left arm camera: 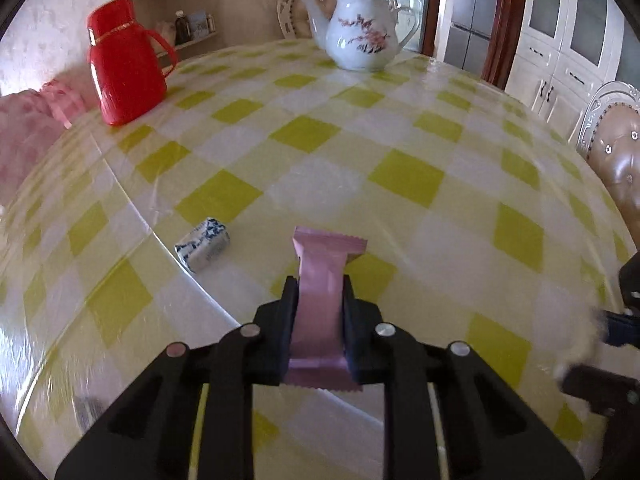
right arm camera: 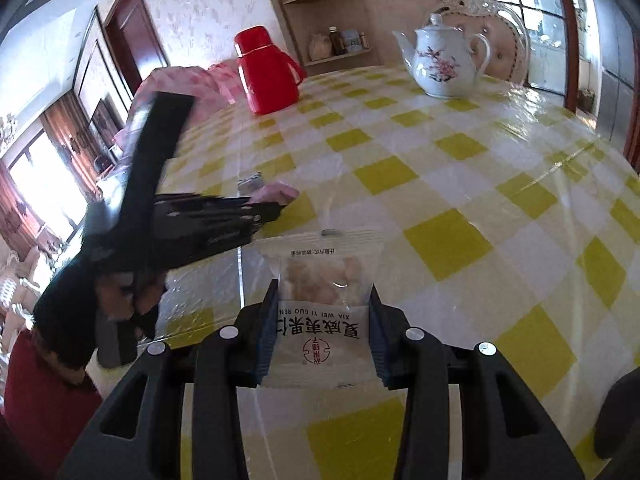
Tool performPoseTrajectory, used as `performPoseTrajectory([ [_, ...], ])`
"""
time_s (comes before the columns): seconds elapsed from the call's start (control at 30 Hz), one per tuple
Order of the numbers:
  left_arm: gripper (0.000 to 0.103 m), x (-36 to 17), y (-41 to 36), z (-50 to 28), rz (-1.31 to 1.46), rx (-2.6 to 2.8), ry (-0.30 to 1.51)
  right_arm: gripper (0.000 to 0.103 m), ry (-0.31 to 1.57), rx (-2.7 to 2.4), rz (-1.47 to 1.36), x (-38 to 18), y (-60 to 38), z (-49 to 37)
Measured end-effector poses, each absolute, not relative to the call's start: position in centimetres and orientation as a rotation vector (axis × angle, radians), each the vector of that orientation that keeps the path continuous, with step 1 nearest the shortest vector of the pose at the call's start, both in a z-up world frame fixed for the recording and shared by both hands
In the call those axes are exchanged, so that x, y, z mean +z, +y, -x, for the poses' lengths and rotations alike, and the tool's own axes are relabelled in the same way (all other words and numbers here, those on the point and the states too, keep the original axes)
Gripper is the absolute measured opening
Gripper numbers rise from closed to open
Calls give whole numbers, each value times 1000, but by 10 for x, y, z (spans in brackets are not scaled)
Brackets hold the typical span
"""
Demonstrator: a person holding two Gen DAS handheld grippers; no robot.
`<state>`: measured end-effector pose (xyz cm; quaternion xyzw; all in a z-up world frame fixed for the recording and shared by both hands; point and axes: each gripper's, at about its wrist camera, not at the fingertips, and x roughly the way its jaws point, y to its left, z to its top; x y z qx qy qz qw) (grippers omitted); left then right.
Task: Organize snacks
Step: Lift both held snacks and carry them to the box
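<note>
**Both grippers hold snacks**

Our left gripper [left arm camera: 319, 280] clamps a pink bar [left arm camera: 320, 300] above the table [left arm camera: 400, 180]; a blue-white candy [left arm camera: 203, 244] lies just left. Our right gripper [right arm camera: 323, 292] pinches a nut packet [right arm camera: 320, 304]. Far off stand a red jug [left arm camera: 126, 62] and teapot [left arm camera: 360, 36].

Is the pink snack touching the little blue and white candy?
Apart. The left wrist view shows bare tablecloth between the pink snack, held in the left gripper, and the blue and white candy.

We've got open table [left arm camera: 400, 128] mid; red flask [left arm camera: 126, 64] far-left, teapot [left arm camera: 362, 36] at back, small blue-white pack [left arm camera: 204, 244] just left.
</note>
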<state>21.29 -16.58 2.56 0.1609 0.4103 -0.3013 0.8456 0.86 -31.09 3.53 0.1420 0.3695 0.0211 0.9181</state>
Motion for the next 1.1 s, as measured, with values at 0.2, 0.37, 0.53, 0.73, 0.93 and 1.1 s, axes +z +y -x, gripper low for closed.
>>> performPoseTrajectory([
  [0.2, 21, 40, -153, -161, -241, -534, 809, 40, 750, 45, -373, 33, -324, -7],
  [0.37, 21, 42, -125, -121, -173, -429, 794, 40, 732, 57, -359, 34, -319, -4],
  [0.53, 21, 55, -93, -69, -127, -324, 736, 40, 736, 60, -346, 32, -309, -2],
  [0.73, 21, 65, -63, -21, -38, -262, 682, 40, 733, 112, -330, 35, -282, 26],
  [0.93, 21, 71, -44, 22, 21, -230, 631, 40, 681, 163, -355, 47, -262, 70],
  [1.1, 21, 77, -36, 56, 18, -219, 589, 40, 656, 186, -392, 49, -252, 105],
])
